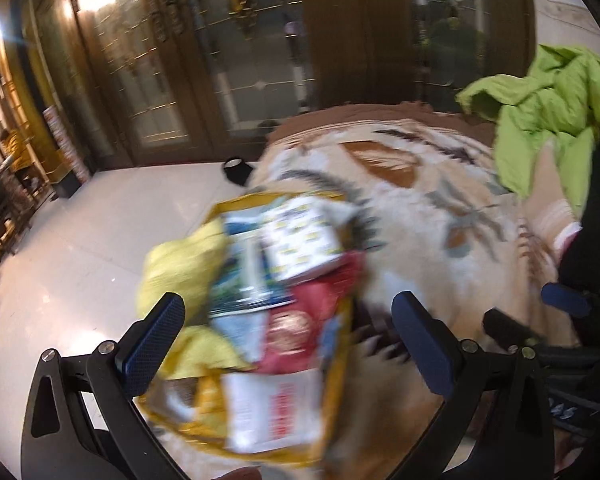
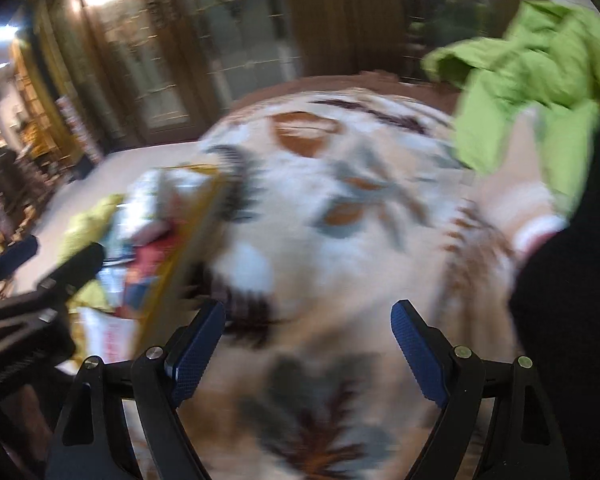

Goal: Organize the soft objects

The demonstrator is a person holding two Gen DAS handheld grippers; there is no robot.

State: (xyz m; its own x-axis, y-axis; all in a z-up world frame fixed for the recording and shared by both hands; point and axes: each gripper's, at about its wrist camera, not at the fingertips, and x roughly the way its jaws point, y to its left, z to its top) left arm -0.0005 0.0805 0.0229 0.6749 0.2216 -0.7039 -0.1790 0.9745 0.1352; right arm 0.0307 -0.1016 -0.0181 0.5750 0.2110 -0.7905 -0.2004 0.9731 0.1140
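Left gripper (image 1: 288, 344) and right gripper (image 2: 308, 348) both stand wide apart, holding nothing. The lime-green garment (image 1: 548, 108) lies crumpled at the patterned blanket's (image 2: 340, 208) far right; a yellow bag (image 1: 260, 320) of packets sits at its left edge.

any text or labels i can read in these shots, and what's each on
None can be read as it stands.
White packet at the near end of the yellow bag: red print, blurred.
Red packet: round emblem, blurred.
White card with yellow marks: print too small and blurred.
Right gripper body, seen from the left wrist: pale lettering, too smeared to read.
Right wrist view: wholly motion-blurred.
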